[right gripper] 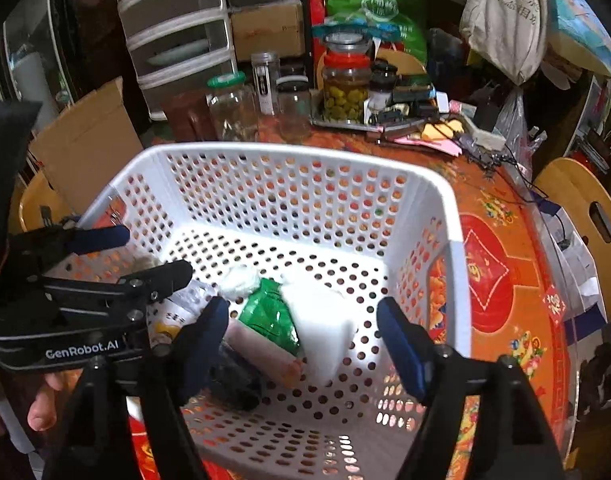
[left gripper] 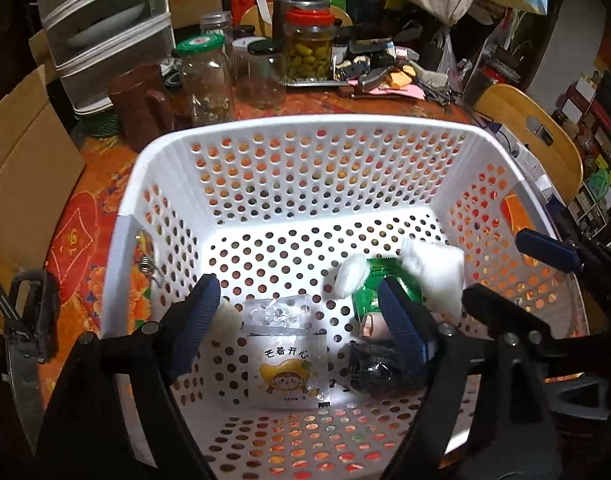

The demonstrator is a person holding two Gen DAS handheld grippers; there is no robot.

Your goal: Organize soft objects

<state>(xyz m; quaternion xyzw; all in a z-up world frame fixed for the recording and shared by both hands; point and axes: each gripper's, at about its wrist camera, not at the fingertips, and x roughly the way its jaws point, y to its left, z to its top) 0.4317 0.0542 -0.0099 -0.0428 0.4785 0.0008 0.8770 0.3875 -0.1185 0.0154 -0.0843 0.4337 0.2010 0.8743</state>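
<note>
White perforated basket point(left gripper: 265, 148) sits on the bench point(left gripper: 85, 216), which has an orange-red floral cover. Both grippers reach down into it from the near side.

Left gripper point(left gripper: 297, 320): jaws spread apart, nothing between the pads; it hangs over the near floor of the basket. Right below it lies a clear sachet with a yellow cartoon face point(left gripper: 287, 364), flat on the basket floor. A cream-coloured round thing point(left gripper: 230, 314) peeks out just beside the left blue pad; too hidden to tell what it is.

Right gripper point(right gripper: 305, 336): jaws also released and wide, holding nothing. Beneath them, the soft items are heaped together on the basket floor, right of centre: a green packet point(right gripper: 269, 318), a white cotton wad point(right gripper: 239, 280) touching its far end, a white soft pack point(right gripper: 325, 332) against its right side, a pinkish roll point(right gripper: 265, 352) against its near side, and something black point(right gripper: 235, 380) nearest the camera, blurred.

In the left wrist view the right gripper's far finger sits over the basket's right rim.

Behind the basket: an empty glass jar with a green lid point(left gripper: 205, 80), a jar of green pickles with a red lid point(left gripper: 308, 48), a brown mug point(left gripper: 143, 104), a drawer unit point(left gripper: 105, 20), a cardboard box point(left gripper: 21, 184) at left, a wooden chair point(left gripper: 533, 132) at right. A person's fingers point(right gripper: 41, 408) show at lower left in the right wrist view.
</note>
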